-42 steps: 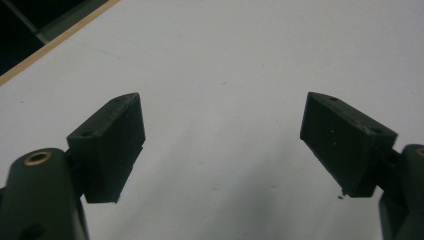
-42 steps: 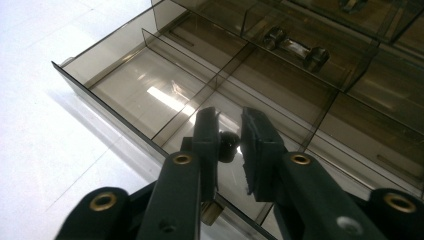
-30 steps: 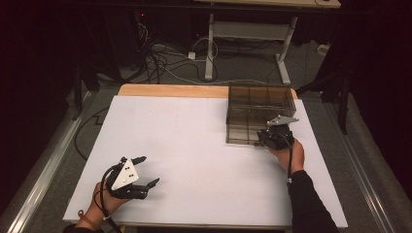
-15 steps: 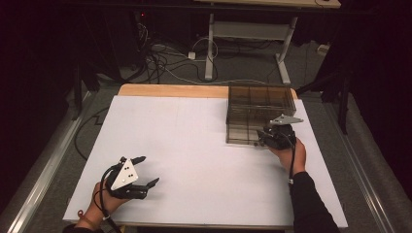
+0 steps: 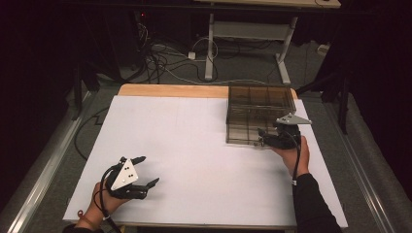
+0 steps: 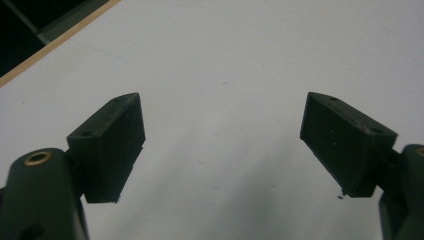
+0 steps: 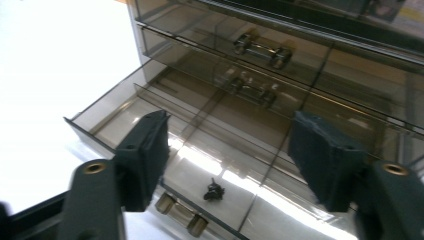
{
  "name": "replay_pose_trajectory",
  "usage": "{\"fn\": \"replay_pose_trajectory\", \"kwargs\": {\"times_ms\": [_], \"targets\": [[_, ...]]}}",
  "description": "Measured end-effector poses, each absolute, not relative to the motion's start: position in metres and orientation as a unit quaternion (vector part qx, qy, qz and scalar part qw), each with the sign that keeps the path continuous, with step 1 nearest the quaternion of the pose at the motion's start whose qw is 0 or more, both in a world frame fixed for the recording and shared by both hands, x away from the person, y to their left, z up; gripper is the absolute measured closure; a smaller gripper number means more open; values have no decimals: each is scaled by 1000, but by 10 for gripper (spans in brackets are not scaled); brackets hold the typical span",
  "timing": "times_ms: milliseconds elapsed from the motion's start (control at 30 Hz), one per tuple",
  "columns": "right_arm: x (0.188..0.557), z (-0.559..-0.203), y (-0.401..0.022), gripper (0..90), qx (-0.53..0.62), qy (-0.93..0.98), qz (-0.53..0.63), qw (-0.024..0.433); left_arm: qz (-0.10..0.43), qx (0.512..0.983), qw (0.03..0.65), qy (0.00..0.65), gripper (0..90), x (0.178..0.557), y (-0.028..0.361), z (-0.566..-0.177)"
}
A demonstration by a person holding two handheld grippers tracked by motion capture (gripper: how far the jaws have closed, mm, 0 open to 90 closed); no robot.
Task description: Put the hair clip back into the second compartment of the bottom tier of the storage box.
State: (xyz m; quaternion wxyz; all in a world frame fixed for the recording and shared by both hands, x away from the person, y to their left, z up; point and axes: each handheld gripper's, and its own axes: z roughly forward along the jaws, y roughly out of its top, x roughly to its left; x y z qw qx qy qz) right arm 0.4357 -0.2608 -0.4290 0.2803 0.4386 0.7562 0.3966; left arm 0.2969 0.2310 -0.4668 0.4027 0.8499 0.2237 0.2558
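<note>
At lower left of the high view the left tool rests spread on the white worktop, while the right tool sits at the front of the smoky drawer box at upper right. Low in the left gripper view, spread jaws frame bare worktop. Across the right gripper view, spread jaws straddle the pulled-out bottom drawer, where a small dark item, too small to identify, lies near the handle; a clumsy push could jolt it or shove the light box.
</note>
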Motion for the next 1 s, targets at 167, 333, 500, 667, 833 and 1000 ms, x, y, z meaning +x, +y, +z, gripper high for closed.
{"fn": "replay_pose_trajectory", "kwargs": {"times_ms": [167, 333, 500, 667, 833, 1000], "targets": [[435, -428, -261, 163, 446, 742, 406, 293, 255, 850, 403, 223, 171, 297, 231, -467], [433, -426, -259, 150, 452, 730, 418, 296, 255, 850, 403, 224, 171, 297, 231, -467], [429, -423, -257, 150, 444, 728, 428, 300, 255, 850, 403, 224, 171, 297, 231, -467], [422, -417, -255, 153, 433, 726, 440, 302, 255, 850, 402, 223, 171, 297, 230, -467], [415, -412, -253, 164, 428, 721, 446, 312, 254, 851, 402, 223, 171, 297, 229, -467], [410, -408, -252, 162, 424, 721, 450, 314, 254, 851, 402, 222, 171, 297, 229, -467]]}}
